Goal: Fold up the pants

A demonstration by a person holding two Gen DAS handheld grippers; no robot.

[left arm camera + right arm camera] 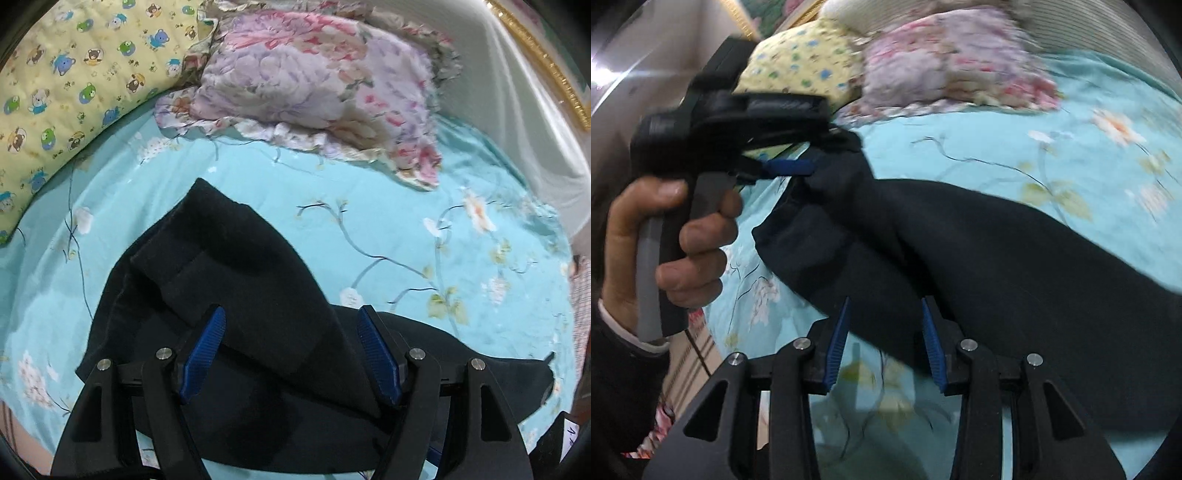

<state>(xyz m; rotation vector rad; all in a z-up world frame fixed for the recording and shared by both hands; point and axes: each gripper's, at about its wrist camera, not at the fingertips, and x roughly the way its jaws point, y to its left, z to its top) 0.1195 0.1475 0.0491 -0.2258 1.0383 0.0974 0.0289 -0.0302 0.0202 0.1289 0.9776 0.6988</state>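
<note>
My 2 claws, left and right, hang open over dark pants on the bed. Soft, limp cloth; I'd pinch the hem edges.

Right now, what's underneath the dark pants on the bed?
The pants lie on the light blue flowered bedsheet, which shows all around them. Whatever is directly beneath the cloth is covered and cannot be seen.

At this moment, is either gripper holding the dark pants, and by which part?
Neither holds. The left gripper and right gripper both stand with jaws open over the dark navy fabric pants, lying partly folded on the turquoise floral bedsheet.
</note>
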